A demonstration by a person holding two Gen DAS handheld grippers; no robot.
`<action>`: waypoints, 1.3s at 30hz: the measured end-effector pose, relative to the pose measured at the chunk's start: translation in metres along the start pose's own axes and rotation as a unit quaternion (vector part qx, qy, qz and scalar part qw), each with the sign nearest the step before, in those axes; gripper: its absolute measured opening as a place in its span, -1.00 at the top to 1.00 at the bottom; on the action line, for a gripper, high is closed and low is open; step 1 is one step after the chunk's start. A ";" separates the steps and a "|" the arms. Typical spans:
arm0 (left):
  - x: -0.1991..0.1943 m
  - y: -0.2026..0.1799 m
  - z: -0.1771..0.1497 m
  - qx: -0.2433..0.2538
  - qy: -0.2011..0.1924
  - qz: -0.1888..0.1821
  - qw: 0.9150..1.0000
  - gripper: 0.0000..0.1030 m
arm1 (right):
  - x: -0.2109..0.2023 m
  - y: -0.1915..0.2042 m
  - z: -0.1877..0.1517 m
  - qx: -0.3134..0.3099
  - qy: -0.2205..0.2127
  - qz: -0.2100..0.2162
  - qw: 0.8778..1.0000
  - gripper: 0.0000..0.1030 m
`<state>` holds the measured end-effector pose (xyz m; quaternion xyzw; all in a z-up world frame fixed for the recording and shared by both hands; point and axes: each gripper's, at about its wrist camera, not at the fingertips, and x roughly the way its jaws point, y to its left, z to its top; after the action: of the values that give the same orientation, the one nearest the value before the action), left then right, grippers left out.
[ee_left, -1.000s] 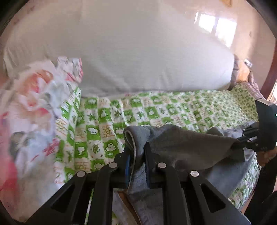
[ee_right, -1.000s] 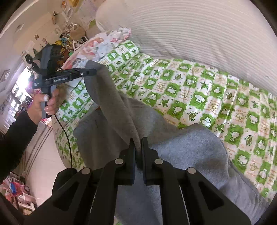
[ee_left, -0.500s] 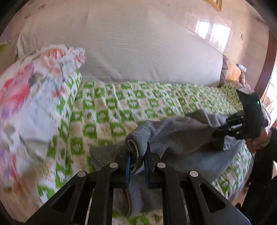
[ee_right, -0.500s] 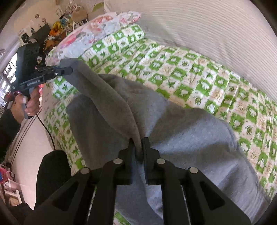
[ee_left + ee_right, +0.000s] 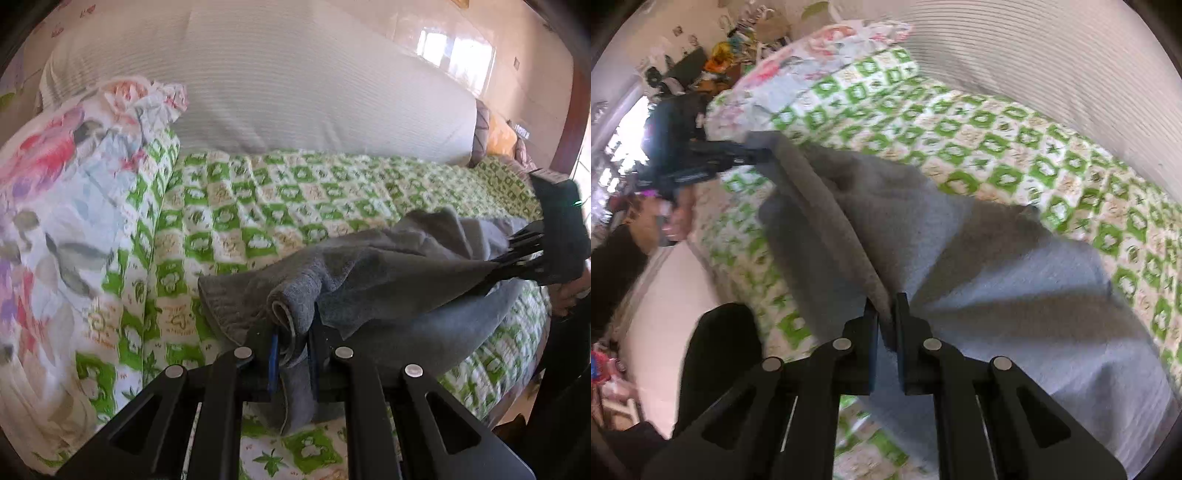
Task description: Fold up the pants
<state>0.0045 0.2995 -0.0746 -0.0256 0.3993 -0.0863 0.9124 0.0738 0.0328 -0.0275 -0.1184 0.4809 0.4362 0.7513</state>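
Grey pants point(image 5: 391, 266) lie partly on a green and white checked bed cover point(image 5: 266, 206). My left gripper point(image 5: 291, 332) is shut on a rolled edge of the pants near the bed's front edge. My right gripper point(image 5: 886, 310) is shut on another edge of the same pants point(image 5: 979, 266). The fabric stretches taut between the two grippers, lifted a little above the lower layer on the bed. The right gripper shows at the right of the left wrist view point(image 5: 532, 251). The left gripper shows at the left of the right wrist view point(image 5: 738, 155).
A floral pillow point(image 5: 62, 206) lies at the left end of the bed. A large white striped bolster point(image 5: 295, 92) runs along the back. The bed's front edge point(image 5: 746, 258) drops to a pale floor, where the person's dark leg point(image 5: 716, 358) stands.
Both grippers have lowered and carried the held pants edge further over the bed. The fabric between them lies flatter and closer to the lower layer.
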 end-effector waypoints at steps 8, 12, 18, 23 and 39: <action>0.007 0.003 -0.027 -0.017 0.036 0.012 0.999 0.39 | 0.044 0.016 -0.027 0.001 0.068 0.016 0.998 0.74; -0.015 0.006 -0.035 -0.041 0.023 0.031 0.998 -0.13 | 0.034 0.008 -0.036 0.031 0.059 0.044 0.997 0.34; -0.038 0.015 -0.038 -0.096 -0.003 0.023 0.995 -0.23 | -0.013 -0.007 -0.056 0.061 0.016 0.045 0.997 -0.07; -0.055 0.007 -0.036 -0.136 -0.031 0.009 0.990 -0.28 | -0.038 -0.035 -0.056 0.096 -0.012 0.026 0.995 -0.07; 0.000 -0.007 -0.064 -0.281 0.041 0.037 0.958 -0.39 | 0.007 -0.105 0.074 0.163 -0.018 -0.031 0.986 -0.07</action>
<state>-0.0435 0.2941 -0.1176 -0.2624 0.4449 0.0618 0.8540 0.2016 0.0188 -0.0205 -0.0017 0.5280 0.3307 0.7822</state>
